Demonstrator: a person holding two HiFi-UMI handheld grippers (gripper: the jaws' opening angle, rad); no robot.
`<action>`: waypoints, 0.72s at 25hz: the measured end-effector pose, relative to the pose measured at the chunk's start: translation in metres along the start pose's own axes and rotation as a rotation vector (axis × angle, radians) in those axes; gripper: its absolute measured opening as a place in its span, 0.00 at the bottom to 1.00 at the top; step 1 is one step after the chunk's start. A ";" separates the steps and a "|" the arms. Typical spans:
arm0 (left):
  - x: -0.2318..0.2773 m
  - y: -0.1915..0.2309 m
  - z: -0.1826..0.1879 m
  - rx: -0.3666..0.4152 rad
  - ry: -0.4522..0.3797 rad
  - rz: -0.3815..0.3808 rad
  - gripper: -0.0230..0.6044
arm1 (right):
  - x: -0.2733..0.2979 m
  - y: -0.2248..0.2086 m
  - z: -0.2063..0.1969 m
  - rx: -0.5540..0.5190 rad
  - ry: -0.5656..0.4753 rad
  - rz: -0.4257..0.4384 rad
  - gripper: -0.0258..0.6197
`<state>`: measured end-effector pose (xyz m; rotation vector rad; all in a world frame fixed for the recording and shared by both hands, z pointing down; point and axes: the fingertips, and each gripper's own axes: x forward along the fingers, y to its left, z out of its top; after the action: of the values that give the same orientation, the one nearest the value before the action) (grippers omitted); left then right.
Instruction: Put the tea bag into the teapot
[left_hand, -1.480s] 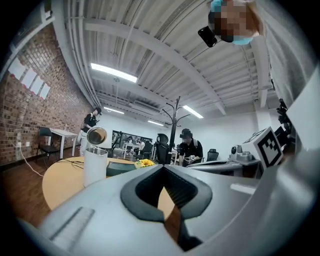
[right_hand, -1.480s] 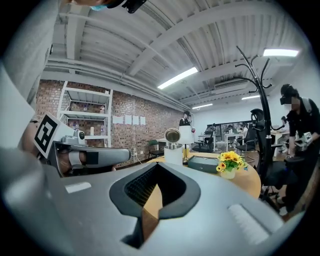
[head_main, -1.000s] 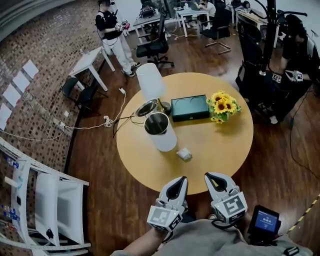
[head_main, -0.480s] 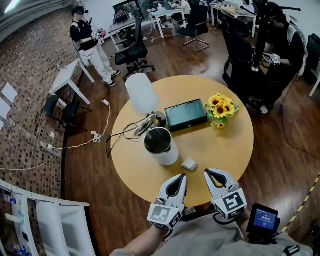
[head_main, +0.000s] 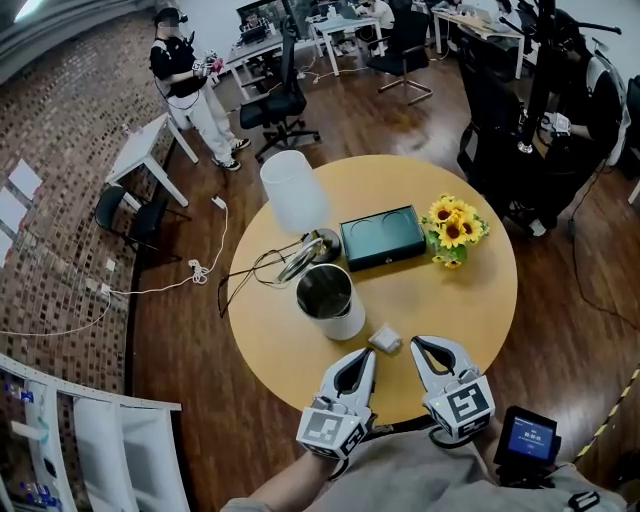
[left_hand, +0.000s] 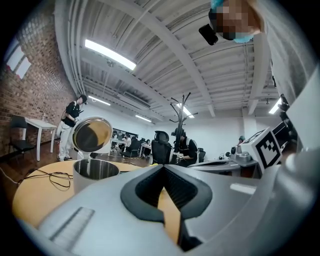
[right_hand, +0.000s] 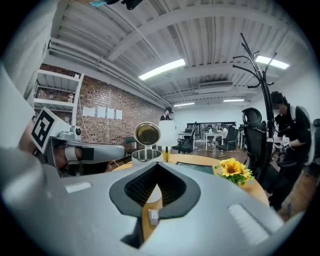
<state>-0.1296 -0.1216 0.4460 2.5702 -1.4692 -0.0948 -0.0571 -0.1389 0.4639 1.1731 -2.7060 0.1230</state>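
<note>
Left gripper (head_main: 366, 358): over the near edge of the tabletop (head_main: 470, 320), jaws pressed together, nothing between them.
Right gripper (head_main: 418, 349): beside the left one at the same near edge, jaws also together at the tips and empty.
Tea bag (head_main: 385, 340): a small pale packet lying flat on the tabletop close to the near edge, just ahead of the two gripper tips and between them, in neither grip.
Teapot (head_main: 330, 300): upright, just left of and beyond the tea bag, toward the table's middle, its steel inside open to view.
Lid (head_main: 300, 260): tipped back on the teapot's far side.
Cable (head_main: 255, 272): looped toward the left edge.
Green tray (head_main: 383, 237): beyond the teapot.
Sunflowers (head_main: 455, 225): toward the right edge.
White shade (head_main: 293, 190): at the far left edge.
</note>
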 end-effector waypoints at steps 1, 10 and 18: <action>0.003 0.001 0.000 0.001 0.004 0.007 0.04 | 0.001 -0.002 0.000 0.005 0.003 0.004 0.05; 0.021 0.017 -0.048 0.002 0.117 0.046 0.04 | 0.020 -0.014 -0.027 0.018 0.070 0.029 0.05; 0.041 0.037 -0.119 -0.042 0.255 0.059 0.04 | 0.050 -0.019 -0.087 0.055 0.164 0.065 0.05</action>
<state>-0.1231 -0.1605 0.5711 2.3973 -1.4288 0.2005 -0.0639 -0.1744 0.5595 1.0405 -2.6114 0.2911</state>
